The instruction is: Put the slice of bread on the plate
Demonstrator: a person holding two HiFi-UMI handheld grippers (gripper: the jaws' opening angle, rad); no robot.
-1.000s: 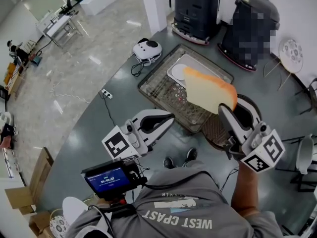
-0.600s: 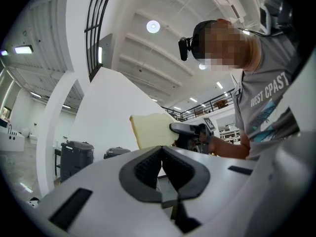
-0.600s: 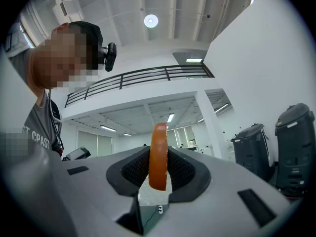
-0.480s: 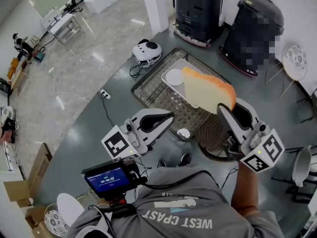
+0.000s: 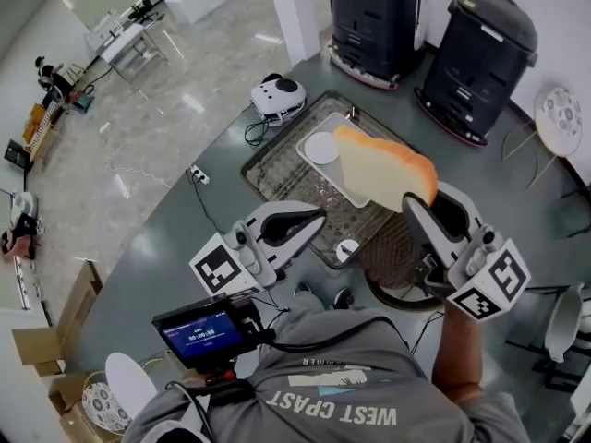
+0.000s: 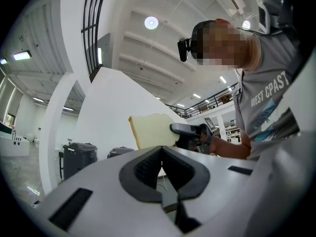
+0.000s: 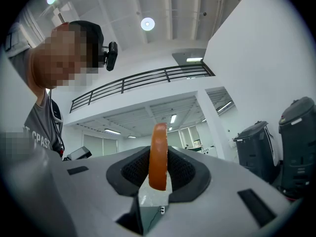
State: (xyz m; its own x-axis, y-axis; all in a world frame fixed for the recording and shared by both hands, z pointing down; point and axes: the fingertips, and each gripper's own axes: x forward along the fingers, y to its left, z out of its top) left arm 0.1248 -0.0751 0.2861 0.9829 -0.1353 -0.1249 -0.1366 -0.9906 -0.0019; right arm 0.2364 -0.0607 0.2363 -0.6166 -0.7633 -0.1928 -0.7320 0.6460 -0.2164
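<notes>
Step in hand, as judged: carriage of the bread toward the plate, with placement not yet done. The wire-mesh tray lies ahead of both pairs of jaws. The slice of bread stands upright between the jaws of the right gripper, pinched at its lower crust edge and clear of any surface. The small white plate sits empty within the tray, beyond the jaw tips and past the slice. The left gripper has its jaws together on nothing. The next move calls for bringing the slice over the plate, lowering it, laying it flat, then releasing. Legible writing: "WEST CPAST" on the grey shirt. The digits on the handheld screen are too small to read.
</notes>
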